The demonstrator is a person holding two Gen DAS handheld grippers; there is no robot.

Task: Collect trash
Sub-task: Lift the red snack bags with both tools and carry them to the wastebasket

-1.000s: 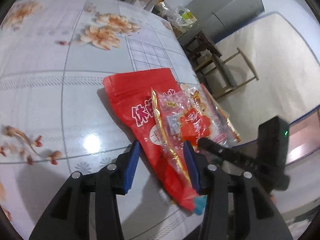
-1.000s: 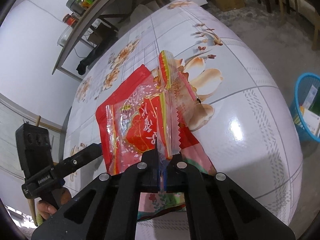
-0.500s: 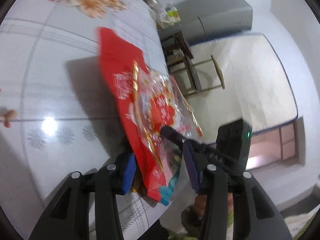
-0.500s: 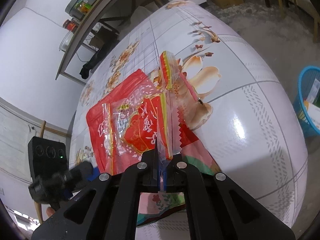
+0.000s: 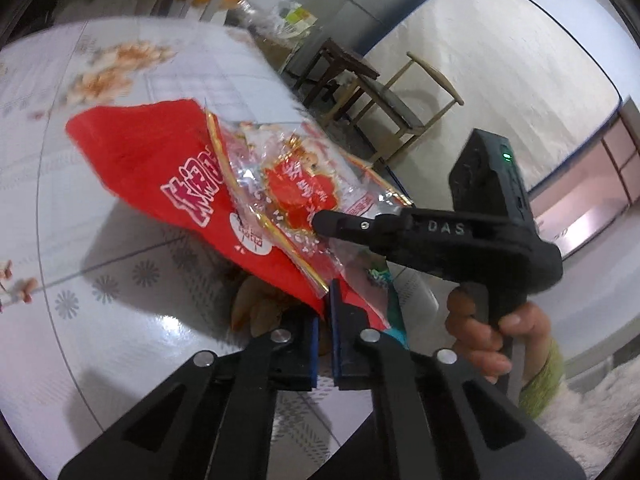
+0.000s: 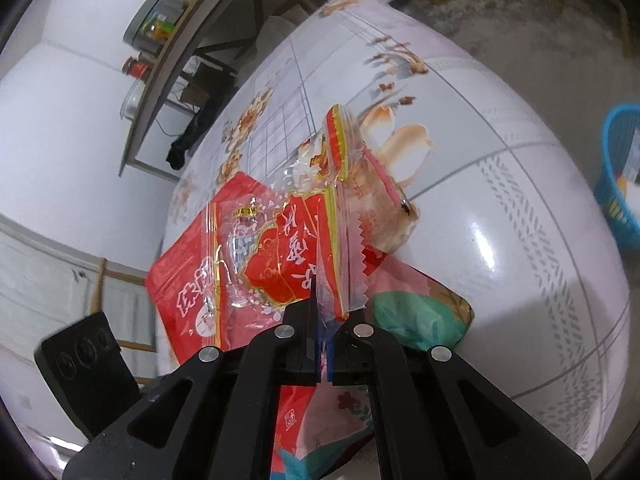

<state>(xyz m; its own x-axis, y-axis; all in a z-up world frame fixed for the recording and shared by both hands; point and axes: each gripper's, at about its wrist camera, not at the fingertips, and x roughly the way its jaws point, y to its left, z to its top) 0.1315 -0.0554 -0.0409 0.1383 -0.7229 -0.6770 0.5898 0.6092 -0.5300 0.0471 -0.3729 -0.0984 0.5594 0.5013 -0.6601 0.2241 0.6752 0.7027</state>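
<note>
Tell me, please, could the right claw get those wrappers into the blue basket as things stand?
Probably not yet: the right claw and left claw both pinch the wrappers, and the blue basket sits beyond the table edge.

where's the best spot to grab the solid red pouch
Take the red pouch by its thin near bottom edge, coming in from the table's edge side. It is a flat bag, so the jaws can pinch an edge; the clear wrapper covers its right half.

I see bare bench (image 6: 520, 216) open to the right of the wrappers (image 6: 280, 256); the blue basket (image 6: 618, 184) stands beyond its edge; chairs (image 5: 384, 96) crowd the far side.
</note>
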